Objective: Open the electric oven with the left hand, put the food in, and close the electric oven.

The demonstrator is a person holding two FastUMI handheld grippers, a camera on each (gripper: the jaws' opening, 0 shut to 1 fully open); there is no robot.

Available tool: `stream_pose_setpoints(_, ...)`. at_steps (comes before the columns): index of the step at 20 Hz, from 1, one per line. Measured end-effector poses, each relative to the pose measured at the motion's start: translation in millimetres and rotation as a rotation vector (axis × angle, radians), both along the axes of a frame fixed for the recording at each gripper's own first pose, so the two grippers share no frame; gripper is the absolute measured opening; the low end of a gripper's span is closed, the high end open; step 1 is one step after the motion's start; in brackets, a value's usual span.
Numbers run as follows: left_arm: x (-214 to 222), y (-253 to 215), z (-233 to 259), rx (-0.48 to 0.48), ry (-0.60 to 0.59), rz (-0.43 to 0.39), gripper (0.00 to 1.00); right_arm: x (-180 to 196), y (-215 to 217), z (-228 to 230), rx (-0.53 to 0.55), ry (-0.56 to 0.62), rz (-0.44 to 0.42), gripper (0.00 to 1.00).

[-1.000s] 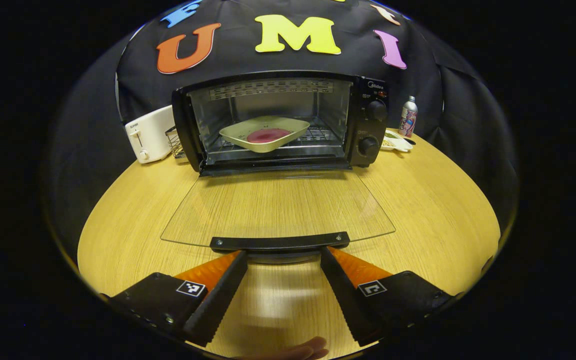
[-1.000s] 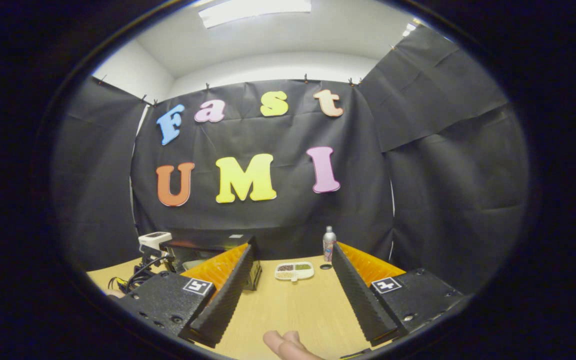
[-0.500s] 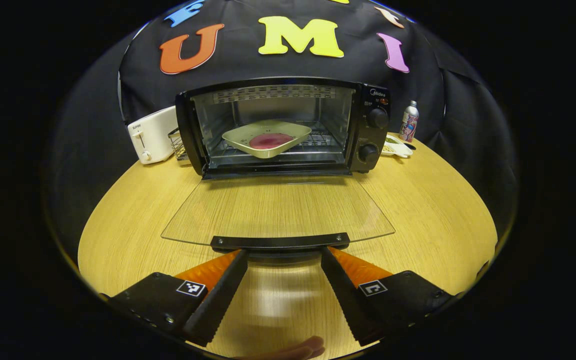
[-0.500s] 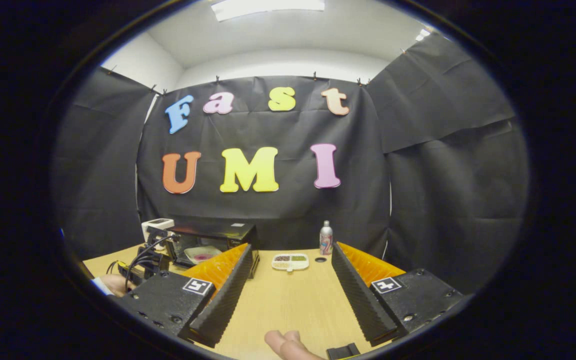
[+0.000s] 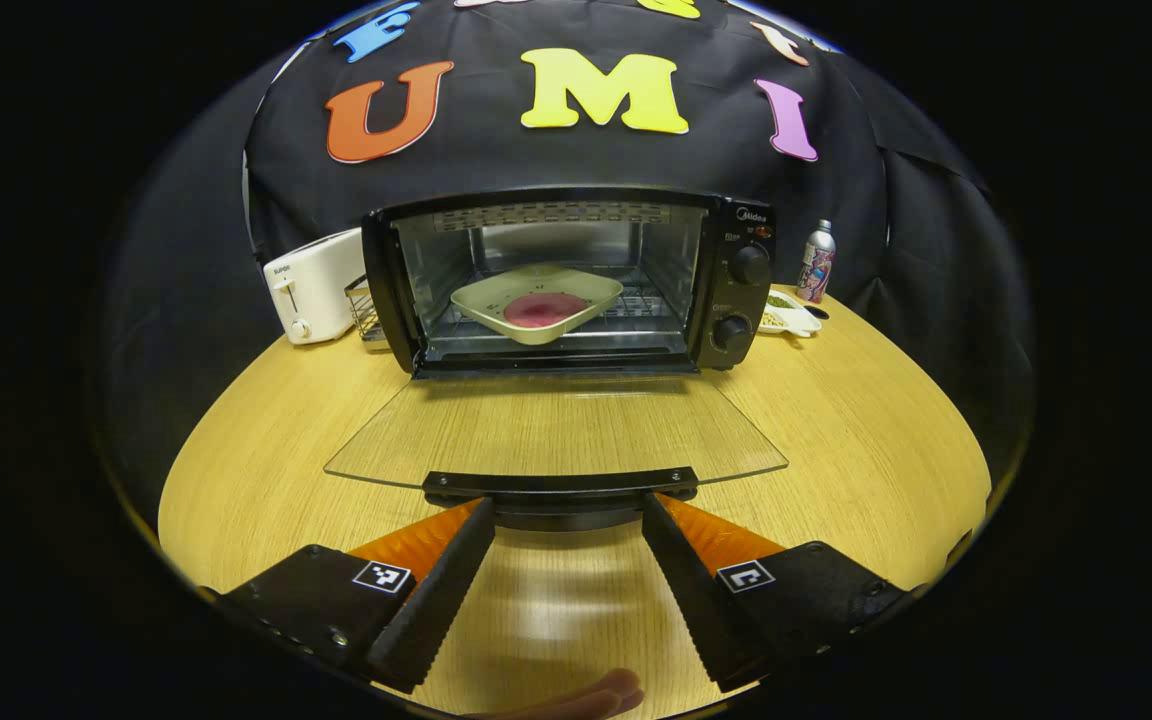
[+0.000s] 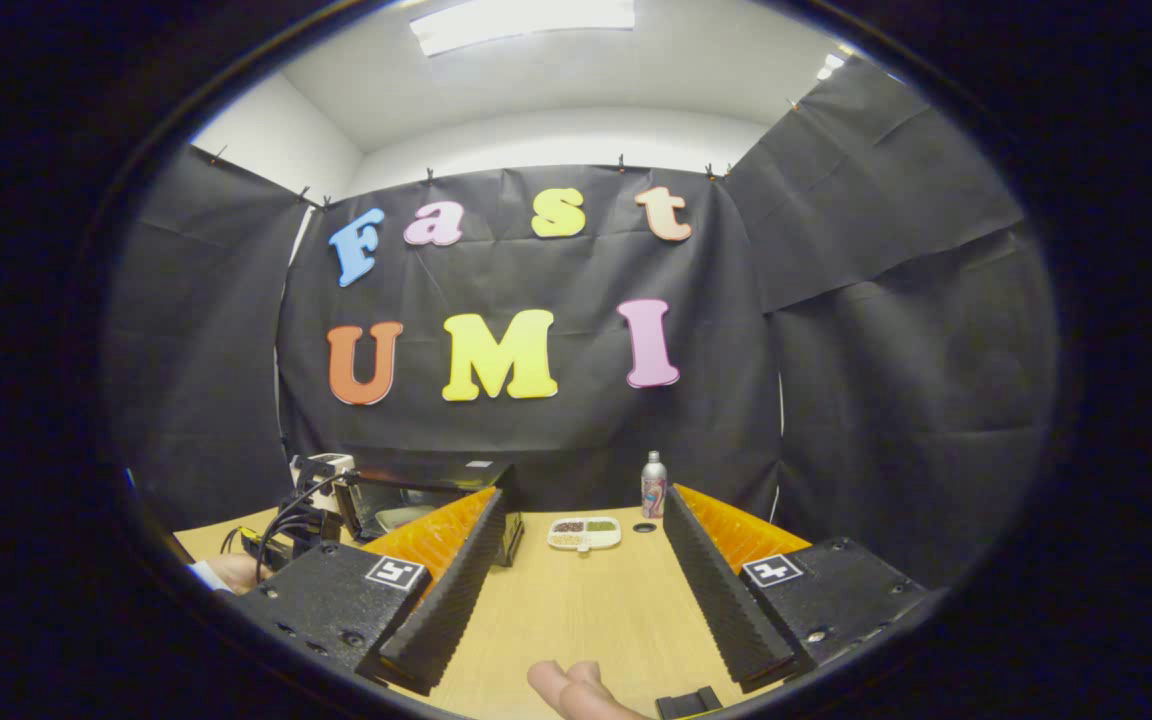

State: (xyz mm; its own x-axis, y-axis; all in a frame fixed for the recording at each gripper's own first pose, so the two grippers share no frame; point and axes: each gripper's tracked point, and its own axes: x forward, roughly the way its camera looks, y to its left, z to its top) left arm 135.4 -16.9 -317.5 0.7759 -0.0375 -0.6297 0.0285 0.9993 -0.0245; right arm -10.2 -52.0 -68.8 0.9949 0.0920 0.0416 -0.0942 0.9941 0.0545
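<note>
Fingers of the left gripper (image 5: 566,510) spread wide at bottom centre of the left gripper view, tips right at the door handle (image 5: 560,484), gripping nothing. Handle: a black bar, long axis running left-right across the frame, straddling the gap. Glass door (image 5: 556,430) lies flat and open toward the camera, wood grain showing through. Oven (image 5: 736,290), upper centre: black shell, shiny metal walls, wire rack carrying a pale square dish (image 5: 536,300) with dark red food. Right gripper (image 6: 581,525) also wide, empty, well off; the left is nearer for closing.
</note>
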Motion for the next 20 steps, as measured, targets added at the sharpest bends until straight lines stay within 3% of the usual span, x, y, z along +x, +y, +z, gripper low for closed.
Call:
stream_pose_setpoints(2,2,0,6,-0.001,-0.015,0.003,0.95,-1,0,4,0.024,-0.005,0.011,1.0)
stream_pose_setpoints(3,4,0,10,-0.003,-0.025,0.006,0.95,-2,-2,4,0.035,-0.004,0.012,0.96)
stream_pose_setpoints(6,12,-1,25,-0.003,-0.059,0.014,0.96,1,-7,1,0.04,0.0,0.0,0.95)
stream_pose_setpoints(9,19,0,40,-0.01,-0.081,0.02,0.96,-1,-5,2,0.041,0.001,0.012,1.0)
stream_pose_setpoints(11,28,0,51,-0.018,-0.105,0.032,0.96,-3,-7,6,0.036,-0.013,0.005,0.95)
stream_pose_setpoints(12,32,1,56,-0.013,-0.114,0.034,0.86,-3,-6,5,0.035,-0.013,0.005,1.0)
stream_pose_setpoints(13,37,2,63,-0.007,-0.129,0.033,0.96,-4,-5,5,0.037,-0.011,0.009,0.95)
stream_pose_setpoints(18,68,8,83,-0.019,-0.192,0.048,0.99,-1,-9,4,0.041,-0.013,-0.002,0.96)
stream_pose_setpoints(19,76,11,82,-0.024,-0.19,0.059,0.98,1,-11,5,0.038,-0.014,-0.013,1.0)
stream_pose_setpoints(20,82,15,80,-0.014,-0.189,0.073,0.98,2,-12,4,0.036,-0.01,-0.017,0.95)
